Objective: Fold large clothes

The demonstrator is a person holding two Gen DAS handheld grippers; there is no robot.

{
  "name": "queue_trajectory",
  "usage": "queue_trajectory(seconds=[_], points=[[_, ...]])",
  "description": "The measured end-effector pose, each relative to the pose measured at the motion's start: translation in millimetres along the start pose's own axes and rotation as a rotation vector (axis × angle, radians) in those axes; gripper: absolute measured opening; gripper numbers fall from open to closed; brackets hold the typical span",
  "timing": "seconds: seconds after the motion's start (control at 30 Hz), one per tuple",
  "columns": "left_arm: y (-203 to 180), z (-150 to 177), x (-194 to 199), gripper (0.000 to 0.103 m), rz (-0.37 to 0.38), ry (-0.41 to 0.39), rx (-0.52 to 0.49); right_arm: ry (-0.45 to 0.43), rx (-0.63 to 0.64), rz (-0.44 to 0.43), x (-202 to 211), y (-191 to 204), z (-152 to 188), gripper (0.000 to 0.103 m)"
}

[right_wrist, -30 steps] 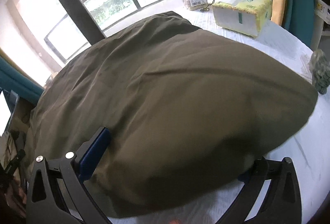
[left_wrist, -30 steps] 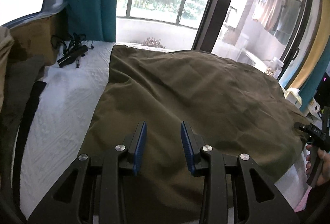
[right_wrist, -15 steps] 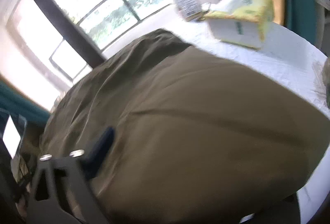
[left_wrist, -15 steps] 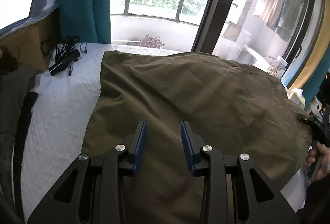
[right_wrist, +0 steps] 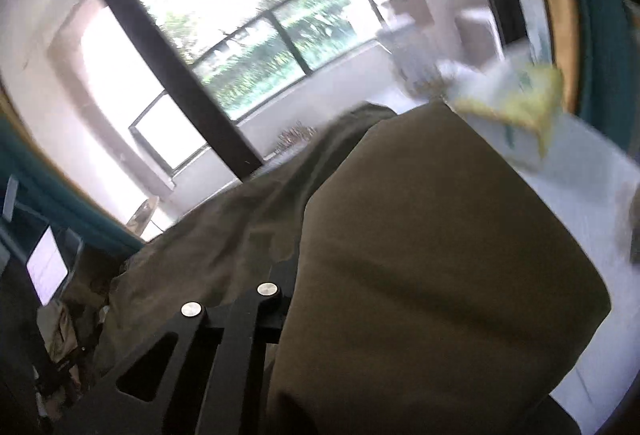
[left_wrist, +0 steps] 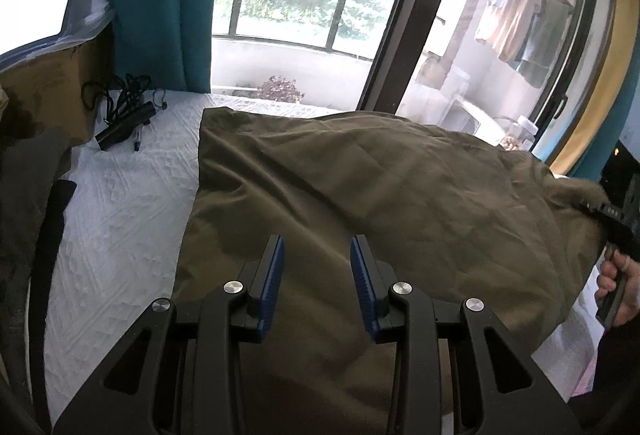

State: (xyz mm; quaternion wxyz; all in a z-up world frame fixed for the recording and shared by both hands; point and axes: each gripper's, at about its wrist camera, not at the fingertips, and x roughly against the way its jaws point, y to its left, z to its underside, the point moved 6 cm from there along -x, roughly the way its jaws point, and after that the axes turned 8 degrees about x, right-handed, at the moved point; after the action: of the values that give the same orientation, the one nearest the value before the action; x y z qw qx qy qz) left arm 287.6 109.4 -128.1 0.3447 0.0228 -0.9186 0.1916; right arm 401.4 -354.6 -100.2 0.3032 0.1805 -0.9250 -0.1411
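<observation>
A large olive-green garment [left_wrist: 360, 195] lies spread on a white-covered bed [left_wrist: 120, 219]. My left gripper [left_wrist: 316, 275] hovers above its near edge, open and empty, blue pads apart. My right gripper [left_wrist: 600, 211] shows at the right edge of the left wrist view, shut on the garment's right corner and lifting it. In the right wrist view the lifted cloth [right_wrist: 440, 275] drapes over the fingers and hides them; only the left finger arm [right_wrist: 240, 315] shows.
A black cable bundle with a handle [left_wrist: 124, 115] lies at the bed's far left. A cardboard box [left_wrist: 52, 91] and dark clothes [left_wrist: 24, 195] sit left. A tissue box [right_wrist: 516, 103] stands on the right. A window with teal curtain [left_wrist: 160, 3] is behind.
My right gripper has closed on the garment's right corner and raised it, tilting up; the right view is blurred by motion. The left gripper has risen slightly and stays open.
</observation>
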Motion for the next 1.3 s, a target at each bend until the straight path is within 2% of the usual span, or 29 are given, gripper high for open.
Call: queue_trajectory(seconds=[0.3,0.6,0.9,1.07,1.3], points=[[-8.3,6.6,15.4,0.036,0.083,-0.009,-0.058,-0.085,0.278,-0.077,11.3,123.6,-30.8,0.011],[6.3,-7.1,34.7,0.036,0.107,-0.061,-0.077,-0.066,0.483,-0.208,-4.2,231.2,-11.1,0.011],[39.7,-12.6,52.5,0.036,0.079,-0.084,-0.044,0.002,0.633,-0.36,-26.6,317.7,35.1,0.011],[61.6,-15.7,65.0,0.036,0.044,-0.106,-0.005,0.128,0.682,-0.462,-60.0,366.9,85.0,0.011],[88.6,-19.2,93.3,0.036,-0.023,-0.164,0.055,0.326,0.769,-0.524,-98.2,405.4,172.7,0.011]])
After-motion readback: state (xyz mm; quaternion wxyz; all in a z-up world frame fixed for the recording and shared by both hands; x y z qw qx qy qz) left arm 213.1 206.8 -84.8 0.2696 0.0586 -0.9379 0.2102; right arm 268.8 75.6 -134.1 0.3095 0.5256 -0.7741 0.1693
